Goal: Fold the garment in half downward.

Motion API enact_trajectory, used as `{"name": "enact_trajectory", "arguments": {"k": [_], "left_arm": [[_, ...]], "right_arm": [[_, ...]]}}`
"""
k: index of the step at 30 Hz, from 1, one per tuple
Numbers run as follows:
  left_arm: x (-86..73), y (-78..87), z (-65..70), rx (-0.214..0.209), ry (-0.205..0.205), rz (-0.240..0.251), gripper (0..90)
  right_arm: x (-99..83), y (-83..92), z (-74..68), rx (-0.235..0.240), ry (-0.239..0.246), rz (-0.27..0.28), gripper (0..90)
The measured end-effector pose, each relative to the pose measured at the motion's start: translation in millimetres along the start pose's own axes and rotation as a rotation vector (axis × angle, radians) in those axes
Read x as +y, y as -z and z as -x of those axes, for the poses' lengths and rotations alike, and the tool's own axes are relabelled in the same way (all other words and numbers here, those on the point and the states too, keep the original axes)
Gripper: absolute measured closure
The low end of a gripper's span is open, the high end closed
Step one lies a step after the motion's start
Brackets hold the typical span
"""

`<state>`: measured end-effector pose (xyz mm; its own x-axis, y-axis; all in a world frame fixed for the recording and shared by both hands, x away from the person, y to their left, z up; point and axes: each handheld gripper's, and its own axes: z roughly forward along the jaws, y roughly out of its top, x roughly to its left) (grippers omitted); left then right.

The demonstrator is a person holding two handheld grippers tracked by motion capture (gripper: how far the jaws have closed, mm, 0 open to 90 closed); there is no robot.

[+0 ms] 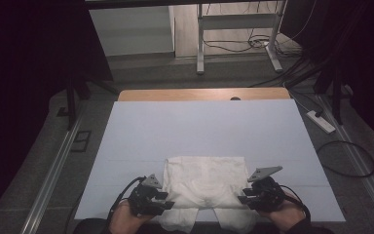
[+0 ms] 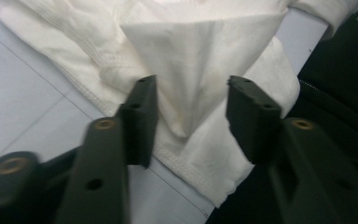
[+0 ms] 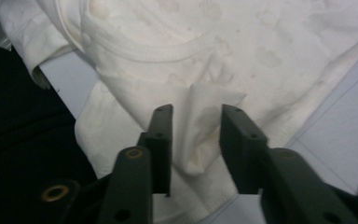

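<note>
- the white garment (image 1: pixel 203 181) lies folded at the near edge of the pale table sheet (image 1: pixel 199 129), its two leg ends hanging over that edge.
- left gripper (image 1: pixel 167 204) at the garment's near left corner: jaws parted, a loose peak of cloth between them, not pinched.
- right gripper (image 1: pixel 241 196) at the near right corner: jaws parted around a cloth fold (image 3: pixel 196 135), not clamped.

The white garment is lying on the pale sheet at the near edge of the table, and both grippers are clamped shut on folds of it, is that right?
Not quite. The white garment does lie on the pale sheet at the near edge, but the left gripper and the right gripper are open: in each gripper view a fold of cloth sits between the jaws with gaps beside it.
</note>
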<state>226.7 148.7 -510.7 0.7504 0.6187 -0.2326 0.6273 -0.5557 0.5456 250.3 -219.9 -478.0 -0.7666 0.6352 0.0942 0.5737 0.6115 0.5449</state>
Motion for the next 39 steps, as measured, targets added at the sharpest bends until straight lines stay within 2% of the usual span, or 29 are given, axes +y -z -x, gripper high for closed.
{"name": "enact_trajectory", "arguments": {"k": [7,12,18,21,28,33,39], "left_arm": [[1.7,1.5,-2.5,0.011,0.003,0.034,28.7],[4.6,3.1,-5.2,0.006,0.014,0.06,18.0],[8.8,4.3,-9.0,-0.002,0.018,0.085,3.4],[11.2,3.3,-9.1,-0.005,-0.001,0.09,0.0],[22.5,-2.3,-8.2,-0.003,-0.056,0.077,0.0],[30.8,-5.4,-12.8,0.004,-0.056,0.066,0.0],[38.2,-6.2,-16.4,0.008,-0.057,0.072,0.0]], "right_arm": [[3.0,1.7,-1.2,-0.038,0.015,0.036,34.9],[6.1,2.1,-1.8,-0.061,0.023,0.054,20.7],[11.1,0.0,-1.3,-0.031,0.032,0.08,0.0],[11.7,-2.9,-0.5,-0.017,0.043,0.082,0.0],[14.7,-6.3,2.4,-0.019,0.013,0.061,0.0],[20.2,-10.1,1.2,-0.047,0.012,0.022,0.0],[27.8,-14.4,-2.2,-0.059,0.046,-0.001,0.0]]}}
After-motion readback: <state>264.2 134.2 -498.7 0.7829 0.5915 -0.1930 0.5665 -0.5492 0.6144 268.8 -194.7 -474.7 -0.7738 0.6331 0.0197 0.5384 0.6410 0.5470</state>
